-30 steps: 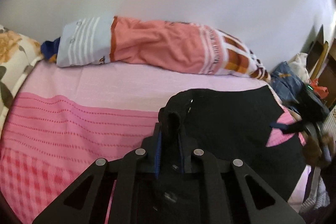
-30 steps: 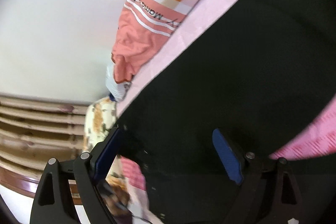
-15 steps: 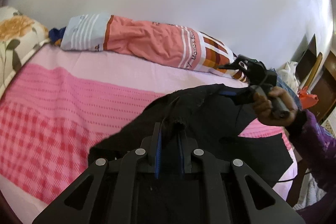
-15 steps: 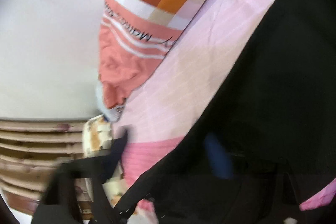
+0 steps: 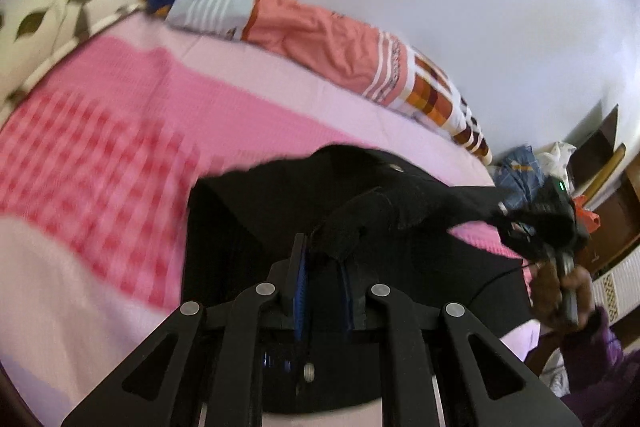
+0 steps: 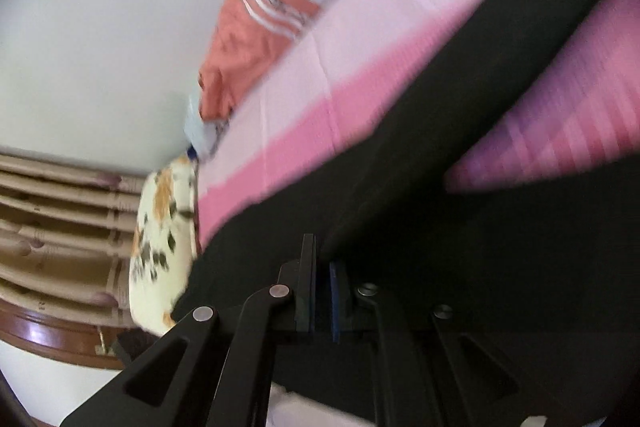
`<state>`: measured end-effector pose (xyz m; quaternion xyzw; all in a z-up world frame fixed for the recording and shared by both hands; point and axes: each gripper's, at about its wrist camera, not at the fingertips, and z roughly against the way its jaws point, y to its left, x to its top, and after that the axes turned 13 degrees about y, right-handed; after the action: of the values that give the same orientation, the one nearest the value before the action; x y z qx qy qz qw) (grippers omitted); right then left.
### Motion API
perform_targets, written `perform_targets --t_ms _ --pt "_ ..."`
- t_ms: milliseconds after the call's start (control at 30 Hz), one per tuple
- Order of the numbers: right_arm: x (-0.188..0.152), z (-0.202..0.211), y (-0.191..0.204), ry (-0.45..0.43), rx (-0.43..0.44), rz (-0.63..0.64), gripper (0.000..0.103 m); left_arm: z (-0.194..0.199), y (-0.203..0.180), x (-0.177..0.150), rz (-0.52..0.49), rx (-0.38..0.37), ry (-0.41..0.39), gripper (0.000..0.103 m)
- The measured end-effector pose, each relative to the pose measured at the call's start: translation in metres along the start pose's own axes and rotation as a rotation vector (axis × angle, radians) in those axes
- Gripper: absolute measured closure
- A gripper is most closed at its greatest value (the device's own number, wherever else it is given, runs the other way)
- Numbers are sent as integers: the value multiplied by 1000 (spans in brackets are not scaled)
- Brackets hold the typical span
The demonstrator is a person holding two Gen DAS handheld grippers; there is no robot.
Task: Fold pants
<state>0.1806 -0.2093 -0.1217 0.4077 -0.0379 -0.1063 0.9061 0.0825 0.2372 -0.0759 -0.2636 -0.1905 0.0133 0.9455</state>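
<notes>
Black pants (image 5: pixel 248 211) lie partly spread on the pink bed sheet (image 5: pixel 120 147), with one edge lifted off it. My left gripper (image 5: pixel 322 259) is shut on a bunched fold of the black cloth. In the left wrist view, my right gripper (image 5: pixel 505 217) holds the far right corner of the pants, with a hand (image 5: pixel 560 287) on its handle. The right wrist view shows the right gripper (image 6: pixel 322 267) closing its jaws, with the pants (image 6: pixel 440 247) edge pinched between the pads. The picture there is blurred.
A long orange and checked bolster (image 5: pixel 320 39) lies along the wall. A floral pillow (image 5: pixel 52 7) sits at the bed's head, by a wooden headboard (image 6: pixel 60 227). A pile of clothes (image 5: pixel 520 167) and wooden furniture (image 5: pixel 612 211) stand past the bed's right end.
The right gripper went from wide open to closed on the pants' edge. Both grippers have moved across the bed, and the pants now hang stretched between them.
</notes>
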Motion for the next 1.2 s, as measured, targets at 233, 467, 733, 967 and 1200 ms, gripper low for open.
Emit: perform_targets --t_ms 233,467,733,967,1200 --pt "-79 -43 -40 158 14 -95 98 -1 14 -58 91 48 64 87" --pt "-101 -66 -41 223 41 -24 96 9 36 -103 172 228 77 87" --pt "-67 87 -115 -215 62 -47 75 49 -14 -83 73 255 -41 49" --pt "-31 195 -231 -463 207 -291 65 -26 -107 -46 -156 117 36 40" --pt "0 226 -264 -511 176 -324 53 -101 -131 -39 -150 50 148 40"
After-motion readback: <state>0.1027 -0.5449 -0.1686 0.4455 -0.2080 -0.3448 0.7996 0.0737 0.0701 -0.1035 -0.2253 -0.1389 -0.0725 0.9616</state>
